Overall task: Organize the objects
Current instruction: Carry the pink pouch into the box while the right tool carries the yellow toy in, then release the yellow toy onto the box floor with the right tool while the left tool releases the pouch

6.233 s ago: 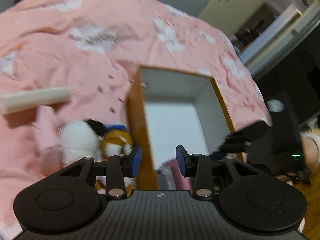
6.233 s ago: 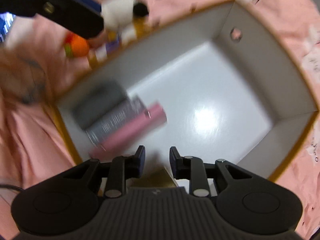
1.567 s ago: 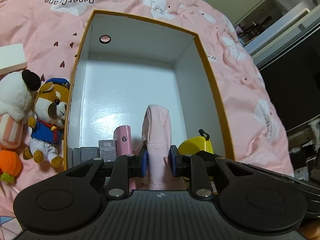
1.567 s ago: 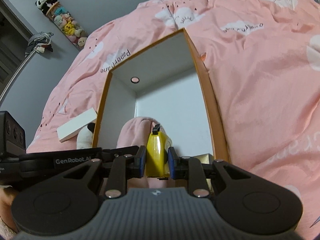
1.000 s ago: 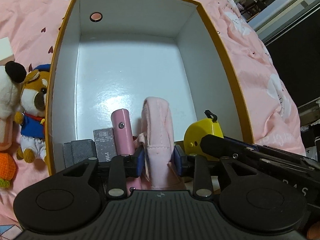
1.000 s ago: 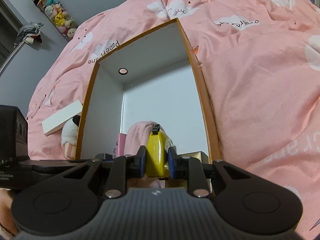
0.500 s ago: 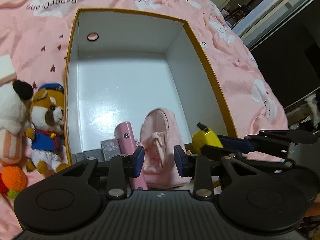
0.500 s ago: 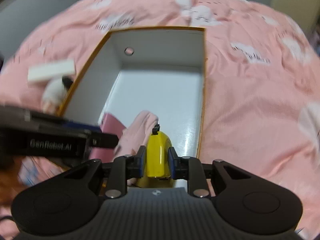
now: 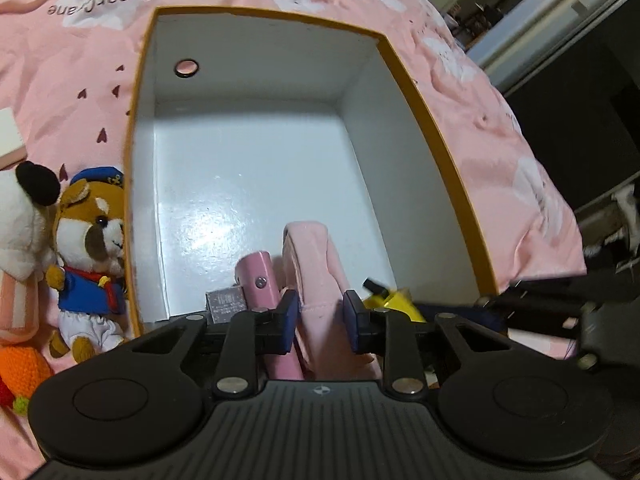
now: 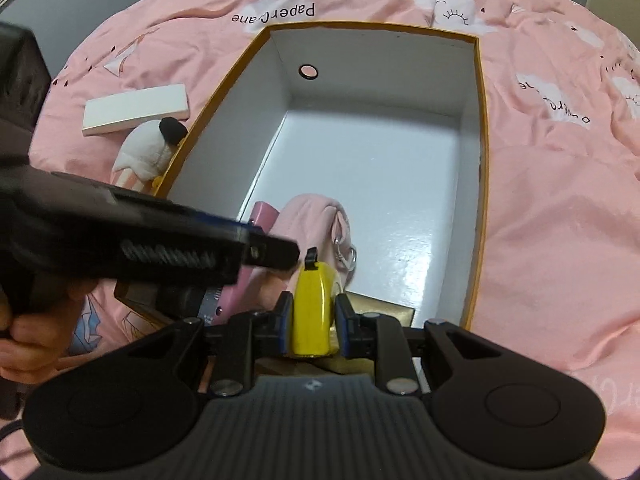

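A white box with an orange rim (image 9: 432,92) (image 10: 482,128) lies open on the pink bedspread. At its near end lie a pink pouch (image 9: 316,272) (image 10: 308,220), a pink tube (image 9: 256,276) (image 10: 260,216) and a small grey box (image 9: 224,302). My left gripper (image 9: 319,322) is open with its fingers either side of the pouch, a gap showing on both sides. My right gripper (image 10: 313,320) is shut on a yellow toy (image 10: 314,304), held just above the box's near end; the toy also shows in the left wrist view (image 9: 396,300).
Plush toys lie left of the box: a fox in a blue outfit (image 9: 92,248), a white plush with a black ear (image 9: 24,216) (image 10: 148,148) and an orange crochet toy (image 9: 20,368). A flat white box (image 10: 136,114) lies further left. A gold card (image 10: 380,312) lies under the yellow toy.
My left gripper let go of the pink pouch, which now rests in the box. My right gripper has swung over the box's near end with the yellow toy.
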`<action>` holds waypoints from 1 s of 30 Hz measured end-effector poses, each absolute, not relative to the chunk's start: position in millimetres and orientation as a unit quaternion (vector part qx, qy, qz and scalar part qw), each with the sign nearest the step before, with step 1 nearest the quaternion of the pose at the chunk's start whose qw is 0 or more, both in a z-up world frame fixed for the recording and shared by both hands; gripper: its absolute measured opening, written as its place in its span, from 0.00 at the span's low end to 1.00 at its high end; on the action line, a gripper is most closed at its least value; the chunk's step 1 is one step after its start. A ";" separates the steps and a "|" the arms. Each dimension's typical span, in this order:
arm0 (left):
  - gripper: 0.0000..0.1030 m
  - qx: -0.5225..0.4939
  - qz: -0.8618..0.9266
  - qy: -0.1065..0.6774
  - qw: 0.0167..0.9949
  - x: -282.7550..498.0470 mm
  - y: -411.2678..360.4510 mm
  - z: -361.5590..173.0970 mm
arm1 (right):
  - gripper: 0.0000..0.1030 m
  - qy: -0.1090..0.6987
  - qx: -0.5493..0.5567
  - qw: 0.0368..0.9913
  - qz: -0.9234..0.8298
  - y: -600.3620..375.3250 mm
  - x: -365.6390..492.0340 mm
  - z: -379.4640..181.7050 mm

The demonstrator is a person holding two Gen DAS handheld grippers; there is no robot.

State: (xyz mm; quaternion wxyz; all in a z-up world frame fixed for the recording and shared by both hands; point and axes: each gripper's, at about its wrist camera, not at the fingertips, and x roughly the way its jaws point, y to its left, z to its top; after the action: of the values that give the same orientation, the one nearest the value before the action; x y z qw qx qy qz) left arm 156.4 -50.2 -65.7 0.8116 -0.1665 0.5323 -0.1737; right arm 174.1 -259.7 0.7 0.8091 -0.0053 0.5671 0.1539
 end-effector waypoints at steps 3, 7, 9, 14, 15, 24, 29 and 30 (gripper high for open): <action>0.30 -0.167 -0.177 0.533 0.811 155.9 -49.7 -66.0 | 0.22 0.559 -0.080 0.813 0.144 -251.1 172.7 6.1; 0.29 -0.183 -0.180 0.533 0.806 154.8 -44.9 -68.6 | 0.22 0.560 -0.184 0.794 0.149 -234.9 170.3 -1.4; 0.28 -0.190 -0.182 0.536 0.802 155.5 -41.8 -70.3 | 0.22 0.573 -0.205 0.776 0.163 -230.5 169.0 -8.3; 0.28 -0.197 -0.185 0.537 0.799 156.3 -39.8 -71.4 | 0.24 0.595 -0.214 0.753 0.182 -227.4 172.4 -9.1; 0.28 -0.198 -0.186 0.537 0.799 156.4 -39.5 -71.5 | 0.25 0.605 -0.198 0.747 0.193 -229.4 175.7 -8.8; 0.28 -0.209 -0.192 0.538 0.793 156.5 -35.3 -74.3 | 0.27 0.657 -0.150 0.704 0.225 -244.2 194.8 -8.9; 0.26 -0.210 -0.194 0.540 0.791 158.5 -35.1 -74.6 | 0.27 0.638 -0.276 0.664 0.275 -238.1 205.2 1.9; 0.26 -0.211 -0.194 0.540 0.791 158.6 -35.1 -74.6 | 0.27 0.634 -0.306 0.645 0.297 -235.4 206.6 -1.2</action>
State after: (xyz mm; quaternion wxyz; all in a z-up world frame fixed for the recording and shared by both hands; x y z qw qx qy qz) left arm 158.6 -35.1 -74.6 0.7914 -0.2106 0.5402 -0.1937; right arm 206.6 -235.4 -1.2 0.6447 -0.3062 0.6342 0.2973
